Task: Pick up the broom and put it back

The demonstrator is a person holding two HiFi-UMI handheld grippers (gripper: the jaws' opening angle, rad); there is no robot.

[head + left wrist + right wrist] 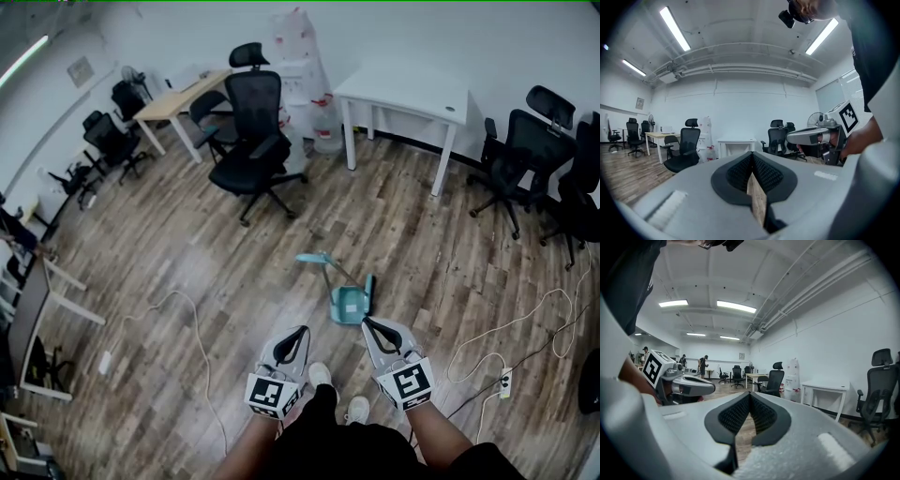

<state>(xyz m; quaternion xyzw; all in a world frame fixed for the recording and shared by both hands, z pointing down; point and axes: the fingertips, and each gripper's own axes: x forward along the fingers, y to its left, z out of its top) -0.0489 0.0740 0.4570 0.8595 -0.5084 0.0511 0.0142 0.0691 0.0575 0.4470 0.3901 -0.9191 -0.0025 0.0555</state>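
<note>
A teal broom lies on the wood floor in the head view, its thin handle running toward a teal dustpan that lies right beside it. My left gripper hangs just left of the dustpan, well above the floor, shut and holding nothing. My right gripper hovers just right of the dustpan, also shut and holding nothing. In the left gripper view the left gripper's black pads meet at the tip, and the right gripper shows at the right. The right gripper view shows the right gripper's pads together. Broom and dustpan are hidden in both gripper views.
A black office chair stands beyond the broom, with a white table to its right and more chairs at the far right. White cables and a power strip lie on the floor at both sides. The person's shoes are below.
</note>
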